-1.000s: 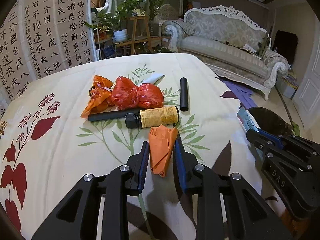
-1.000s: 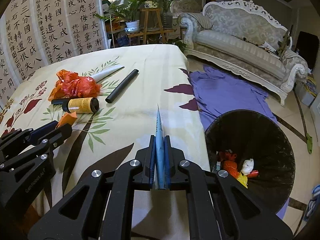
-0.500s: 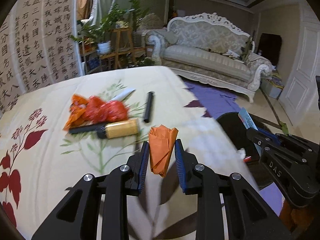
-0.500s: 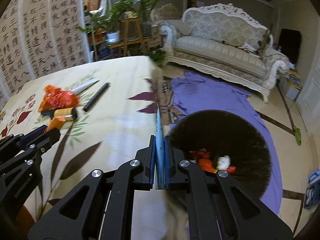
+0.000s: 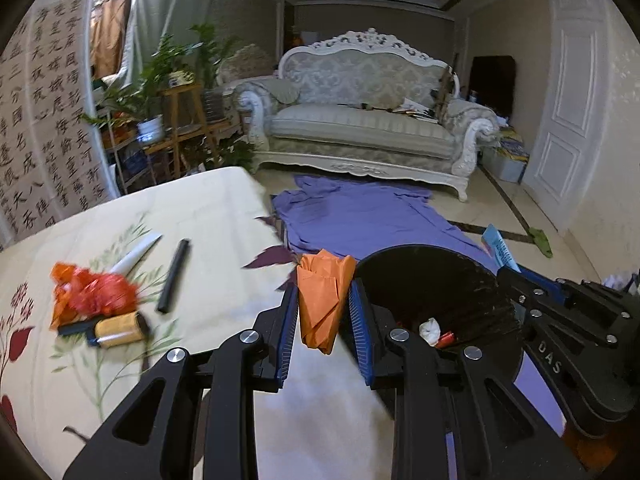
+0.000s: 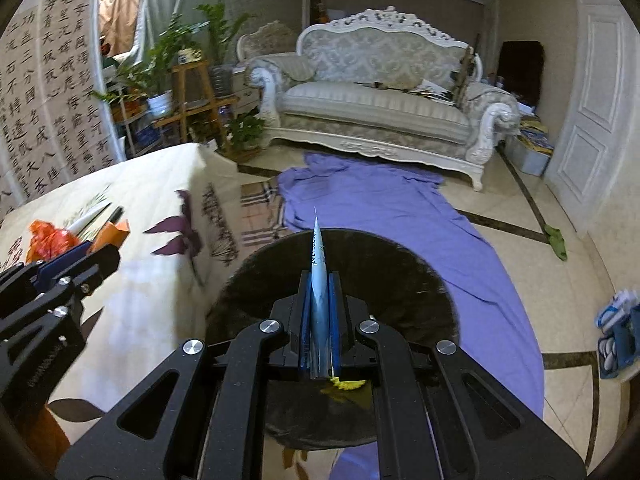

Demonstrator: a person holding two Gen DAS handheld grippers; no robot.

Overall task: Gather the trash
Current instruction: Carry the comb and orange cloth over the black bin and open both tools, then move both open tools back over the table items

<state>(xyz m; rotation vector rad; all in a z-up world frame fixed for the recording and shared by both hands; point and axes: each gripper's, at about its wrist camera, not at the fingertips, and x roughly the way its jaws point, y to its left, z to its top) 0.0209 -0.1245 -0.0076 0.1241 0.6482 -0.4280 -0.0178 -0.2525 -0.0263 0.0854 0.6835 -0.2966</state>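
The left tool (image 5: 324, 312) is partly closed, pinching orange paper (image 5: 323, 300) near the black bin (image 5: 480, 280). The right tool (image 6: 320, 308) clamps a blue wrapper (image 6: 318, 280) over it. The bin's contents are mostly hidden.

"DAS" on the right gripper (image 5: 505, 272); Chinese calligraphy on the wall hanging (image 5: 44, 128).

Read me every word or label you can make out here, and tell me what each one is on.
"DAS": on the side of the right gripper.
Calligraphy screen: columns of large Chinese characters, not transcribed here.
Blue card in the right gripper: print too small to read.
Yellow bottle label: blurred.
Left gripper side lettering: blurred.
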